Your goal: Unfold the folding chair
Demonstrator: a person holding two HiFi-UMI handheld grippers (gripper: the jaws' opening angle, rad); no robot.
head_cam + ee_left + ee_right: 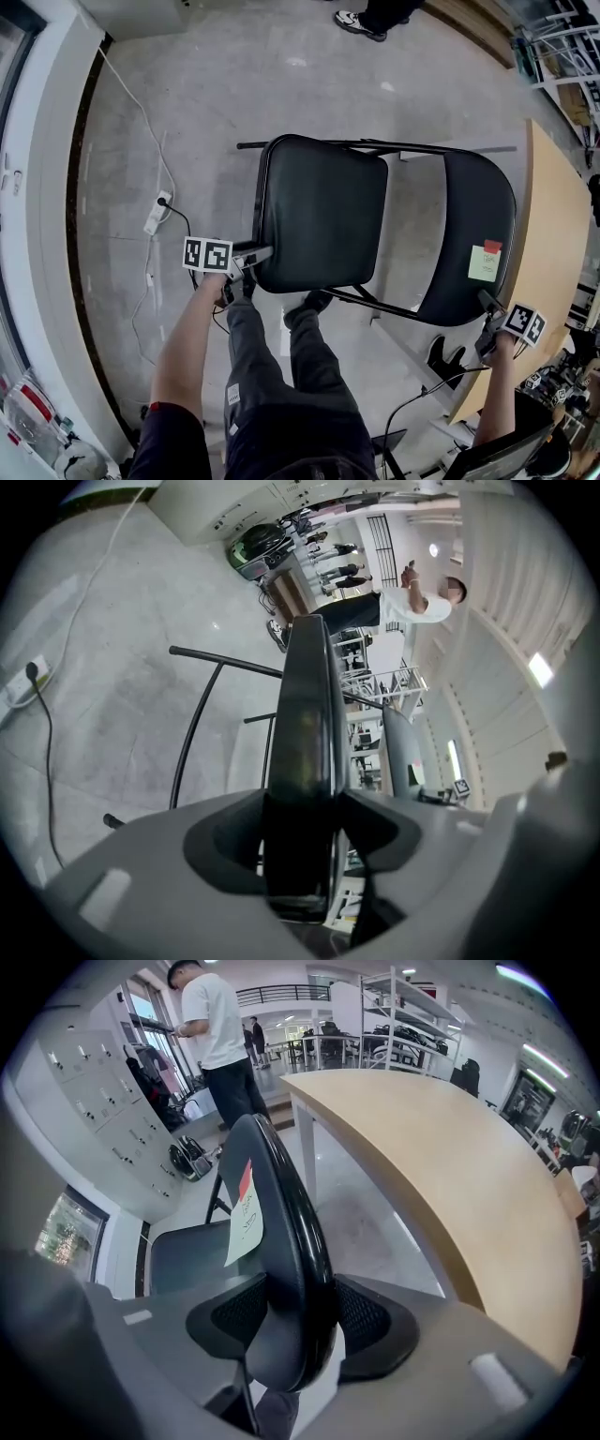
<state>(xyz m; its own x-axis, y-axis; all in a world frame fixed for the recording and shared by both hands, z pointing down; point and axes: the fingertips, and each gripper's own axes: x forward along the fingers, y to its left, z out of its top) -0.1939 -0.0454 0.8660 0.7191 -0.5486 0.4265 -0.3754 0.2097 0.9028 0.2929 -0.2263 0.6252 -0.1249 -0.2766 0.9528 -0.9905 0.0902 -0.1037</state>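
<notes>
Folding chair [323,211] is gripped at two points over the floor [216,103]. Seat [309,752] edge is clamped between the jaws of the left hand-held gripper [302,850], with the seat running straight ahead of it. Backrest [281,1241] rim is clamped in the right hand-held gripper [286,1321]. A sticky note [244,1213] is stuck on the backrest just ahead of those jaws. A wooden worktop [450,1176] is seen to the right of that hand-held gripper.

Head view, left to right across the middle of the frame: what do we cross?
power strip → left tongs → chair seat → chair backrest → wooden table
</notes>
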